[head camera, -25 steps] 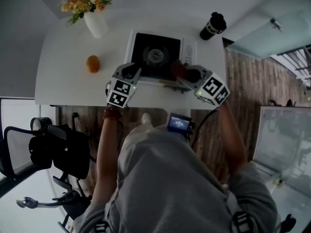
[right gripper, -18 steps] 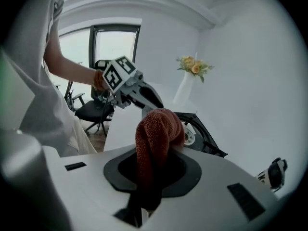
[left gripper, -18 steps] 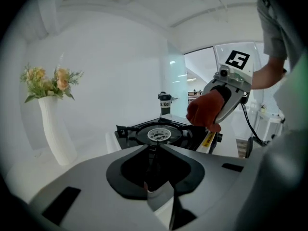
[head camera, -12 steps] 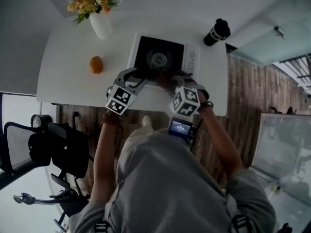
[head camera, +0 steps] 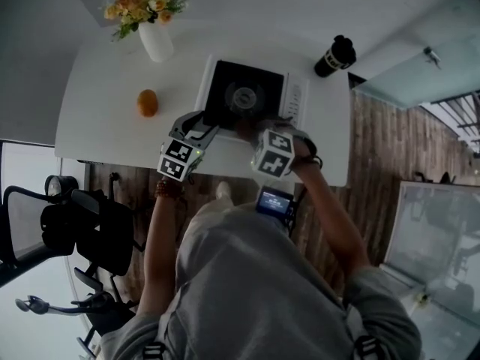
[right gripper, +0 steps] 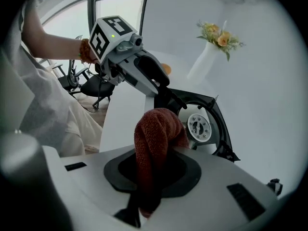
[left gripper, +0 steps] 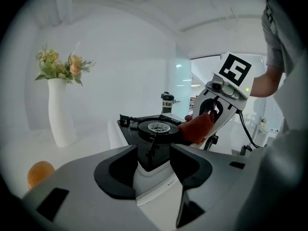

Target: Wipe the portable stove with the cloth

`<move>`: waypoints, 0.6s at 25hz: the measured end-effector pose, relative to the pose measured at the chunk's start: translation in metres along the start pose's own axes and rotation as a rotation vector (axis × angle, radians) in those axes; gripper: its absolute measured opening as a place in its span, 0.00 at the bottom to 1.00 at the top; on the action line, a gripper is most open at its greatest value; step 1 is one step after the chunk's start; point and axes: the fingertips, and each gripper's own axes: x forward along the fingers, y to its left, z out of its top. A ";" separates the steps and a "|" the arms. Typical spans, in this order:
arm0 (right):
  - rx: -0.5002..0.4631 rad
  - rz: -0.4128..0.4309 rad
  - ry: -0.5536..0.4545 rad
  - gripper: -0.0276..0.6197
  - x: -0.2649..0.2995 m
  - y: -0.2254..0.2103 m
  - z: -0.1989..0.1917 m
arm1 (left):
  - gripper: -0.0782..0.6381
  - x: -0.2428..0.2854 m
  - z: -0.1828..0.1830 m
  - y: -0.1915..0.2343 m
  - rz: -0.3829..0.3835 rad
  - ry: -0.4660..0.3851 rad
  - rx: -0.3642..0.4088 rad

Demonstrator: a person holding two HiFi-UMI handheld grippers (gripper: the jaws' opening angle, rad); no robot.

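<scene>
Rust-red fuzzy cloth (right gripper: pixel 156 138) pinched tight in the right gripper (right gripper: pixel 155 170), jaws closed on it, folded end poking out in front. Aimed steeply down at the near edge of the black-and-white portable stove (head camera: pixel 244 96), just beside the round silver burner (right gripper: pixel 198 127). Seems to touch the black top or hang right over it; hard to be sure. Left gripper (left gripper: pixel 154 163) low at the near left corner of the stove, jaws opening wide, white corner of the stove between them but not squeezed. Right gripper nearer to the job, with the cloth already in it. Black top stretching away from the cloth toward the far side of the white tabletop (head camera: pixel 105 118), so probably best to rub away and back, then side to side. Raised burner and black pan holders in the way; better to go round them. Plenty of open room past the stove: small orange fruit (head camera: pixel 147 103) and white vase of flowers (head camera: pixel 156 42) well apart on the left, black bottle (head camera: pixel 335 55) well apart at the far right. Maybe free to slide, with no grip on the stove.
</scene>
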 end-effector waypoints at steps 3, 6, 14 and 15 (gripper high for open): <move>-0.036 0.003 0.009 0.16 0.004 -0.003 0.009 | 0.44 0.003 -0.001 0.000 -0.005 0.028 0.029; 0.020 0.034 -0.021 0.15 0.010 0.005 0.023 | 0.44 -0.002 -0.007 -0.005 -0.013 0.055 0.057; 0.012 0.114 0.003 0.15 0.012 0.005 0.029 | 0.44 -0.001 -0.006 -0.009 0.003 0.043 0.058; 0.027 0.120 -0.017 0.15 0.013 0.002 0.033 | 0.43 0.000 -0.005 -0.007 0.004 0.046 0.060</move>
